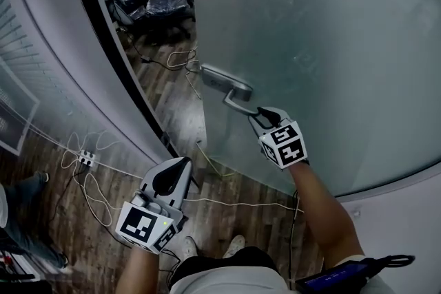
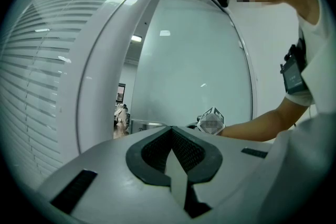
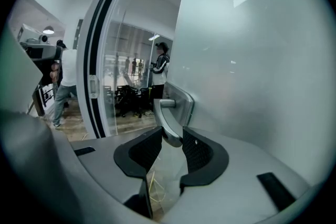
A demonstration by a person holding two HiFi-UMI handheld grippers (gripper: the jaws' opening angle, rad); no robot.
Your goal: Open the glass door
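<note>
The right tongs (image 3: 171, 145) sit at 6 o'clock, their dark pads closed on the tip of the metal door handle (image 3: 161, 117). The handle curves down from its plate on the frosted glass door (image 3: 252, 60), which fills 3 o'clock. At 9 o'clock runs the black-edged door frame (image 3: 95, 71), with office chairs (image 3: 131, 97) beyond.

The handle's (image 1: 229, 84) free end is hidden inside the right claw (image 1: 257, 115). Beyond that claw, the frosted glass door (image 1: 331, 45) runs past the top edge, blurring everything behind it.
</note>
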